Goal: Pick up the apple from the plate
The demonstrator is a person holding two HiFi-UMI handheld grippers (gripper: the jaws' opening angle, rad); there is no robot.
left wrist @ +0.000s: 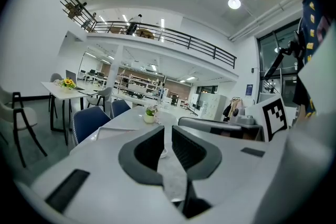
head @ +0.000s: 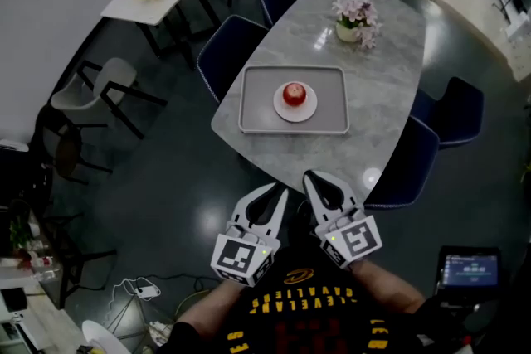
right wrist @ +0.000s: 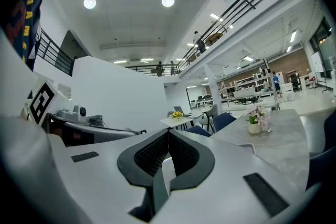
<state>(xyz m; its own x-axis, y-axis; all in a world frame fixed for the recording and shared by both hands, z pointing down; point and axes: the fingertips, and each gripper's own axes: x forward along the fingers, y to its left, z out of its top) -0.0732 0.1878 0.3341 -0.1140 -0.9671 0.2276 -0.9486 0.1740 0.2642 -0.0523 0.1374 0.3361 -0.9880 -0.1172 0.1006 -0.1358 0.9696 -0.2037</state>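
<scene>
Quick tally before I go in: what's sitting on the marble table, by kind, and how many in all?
tray: 1
plate: 1
apple: 1
pot of flowers: 1
Total: 4

**Bare near corner, chairs on both flanks**

The near table [head: 373,108] corner lies bare up to the tray [head: 257,105], whose low rim rings the plate [head: 309,113] and apple [head: 294,94]. Blue chairs [head: 231,46] crowd the table's left and right sides. The flowers [head: 357,15] stand well beyond the tray.
</scene>
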